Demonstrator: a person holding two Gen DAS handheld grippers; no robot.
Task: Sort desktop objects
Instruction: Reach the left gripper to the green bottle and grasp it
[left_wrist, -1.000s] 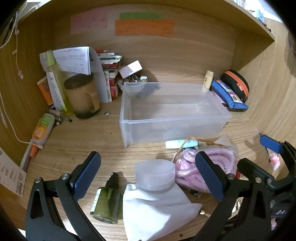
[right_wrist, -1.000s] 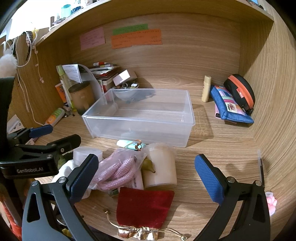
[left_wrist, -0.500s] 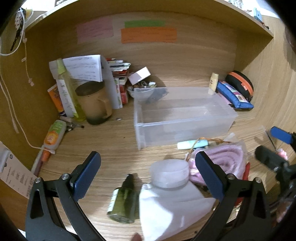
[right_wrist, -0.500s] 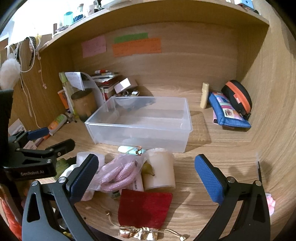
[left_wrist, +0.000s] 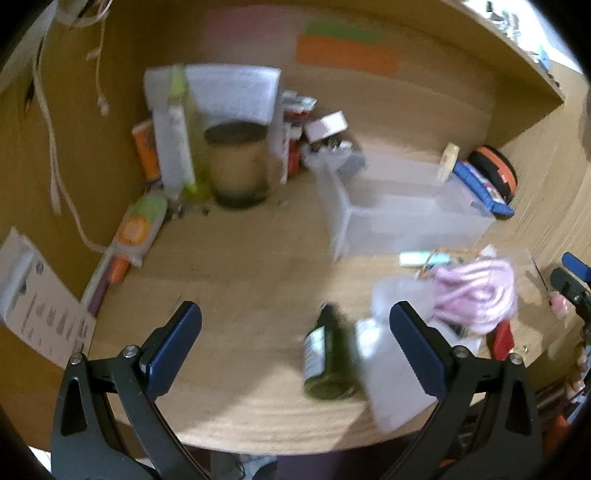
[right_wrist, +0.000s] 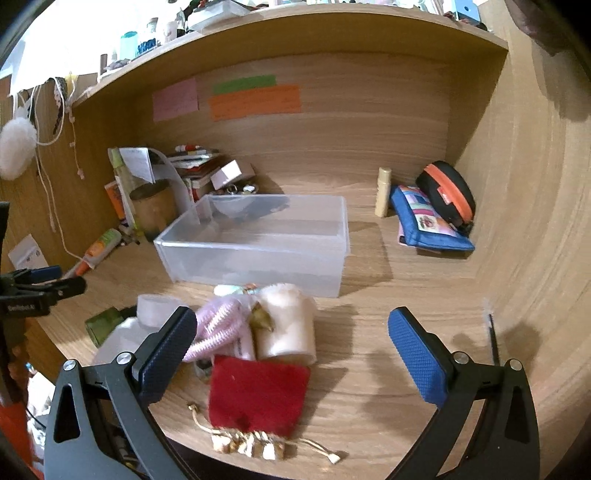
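Note:
A clear plastic bin (right_wrist: 258, 236) stands empty on the wooden desk; it also shows in the blurred left wrist view (left_wrist: 402, 214). In front of it lie a pink rope in a bag (right_wrist: 218, 328), a cream roll (right_wrist: 286, 325), a red velvet pouch (right_wrist: 256, 397), a white jar (right_wrist: 155, 308) and a green bottle (left_wrist: 325, 358). My left gripper (left_wrist: 295, 350) is open and empty, above bare desk left of the bottle. My right gripper (right_wrist: 291, 350) is open and empty, just above the red pouch.
A brown mug (left_wrist: 236, 166), papers, a tall bottle (left_wrist: 177, 136) and tubes crowd the back left corner. A blue pouch (right_wrist: 428, 221), a black and orange case (right_wrist: 447, 192) and a small cream tube (right_wrist: 382, 192) sit at the back right. Wooden walls enclose the desk.
My left gripper has swung to the left and pulled back, so the jar, bottle and bin now sit to its right. My right gripper has drawn back and risen slightly.

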